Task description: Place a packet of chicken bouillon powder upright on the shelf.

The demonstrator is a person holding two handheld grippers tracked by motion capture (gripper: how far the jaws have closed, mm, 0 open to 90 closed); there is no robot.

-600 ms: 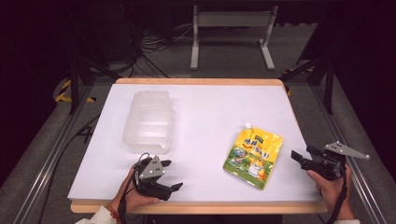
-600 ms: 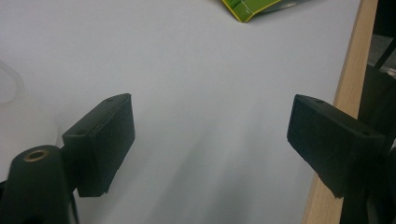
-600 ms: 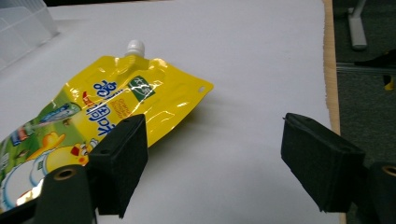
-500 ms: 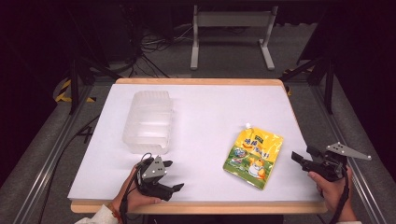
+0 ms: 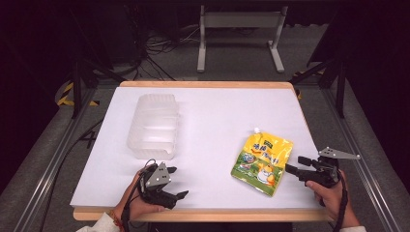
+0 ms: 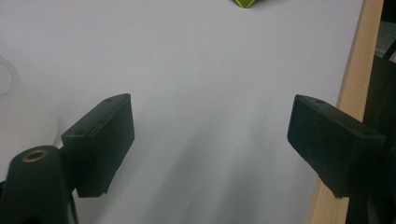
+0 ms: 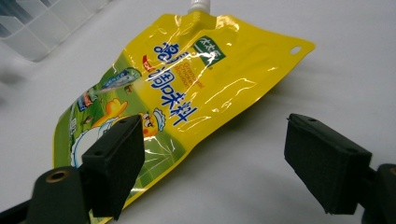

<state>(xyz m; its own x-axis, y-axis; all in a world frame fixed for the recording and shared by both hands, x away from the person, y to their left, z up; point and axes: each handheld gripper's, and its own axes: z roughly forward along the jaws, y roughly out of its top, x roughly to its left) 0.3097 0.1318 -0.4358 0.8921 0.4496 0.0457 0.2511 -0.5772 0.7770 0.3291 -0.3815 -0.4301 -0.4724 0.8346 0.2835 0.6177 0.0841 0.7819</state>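
We hold a claw in each hand. Our right claw is wide open and holds nothing. It sits low near the right edge of the white surface, and it points at the yellow pouch. In the right claw view the pouch lies flat just in front of the claw. One black jaw is over the near edge of the pouch, but we cannot tell if it touches. The other jaw is over bare white.

Our left claw is wide open too, with nothing in it. It rests near the front edge of the surface. In the left claw view the claw has only plain white between its jaws, and the wooden rim runs right beside one jaw.

The pouch lies on the right half of the surface, with its small white cap pointing away from us. A clear plastic box stands on the left half, well apart from the pouch. There is lots of open white room between them and in the middle.

The pouch has big blue signs on it that we cannot read, a small green label near the top, and a cartoon duck in a cook's hat.
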